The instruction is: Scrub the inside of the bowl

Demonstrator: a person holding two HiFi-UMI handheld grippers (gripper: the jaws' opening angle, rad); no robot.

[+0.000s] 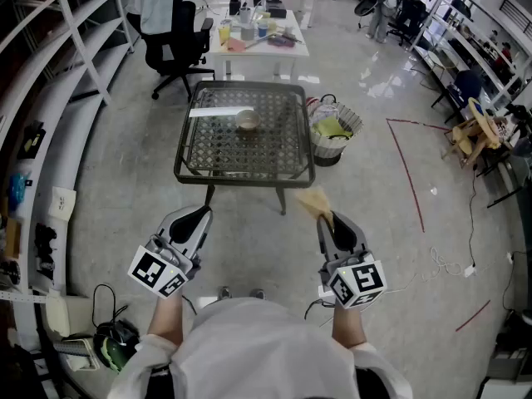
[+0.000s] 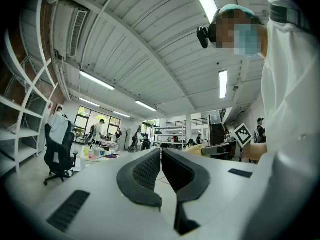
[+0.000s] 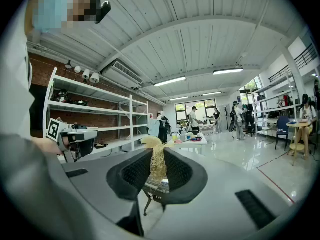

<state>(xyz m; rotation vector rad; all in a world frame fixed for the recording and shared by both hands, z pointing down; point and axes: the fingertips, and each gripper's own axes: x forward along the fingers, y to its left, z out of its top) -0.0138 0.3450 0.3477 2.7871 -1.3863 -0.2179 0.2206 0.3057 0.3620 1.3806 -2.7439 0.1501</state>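
Note:
A small tan bowl (image 1: 246, 120) stands near the middle of a glass-topped table with a dark metal frame (image 1: 187, 152), some way ahead of me. Both grippers hang in the air short of the table's near edge. My left gripper (image 1: 201, 214) is shut with nothing between its jaws (image 2: 161, 153). My right gripper (image 1: 325, 221) is shut on a yellowish fibrous scrubber (image 1: 313, 199), whose strands stick up between the pads (image 3: 158, 163). In the right gripper view, part of the table (image 3: 161, 186) shows below the jaws.
A white wire basket with a yellow-green cloth (image 1: 334, 130) stands by the table's right side. A white strip (image 1: 220, 111) lies on the glass. Beyond are a black office chair (image 1: 176, 38) and a cluttered white table (image 1: 258, 38). Shelves (image 1: 50, 98) line the left wall.

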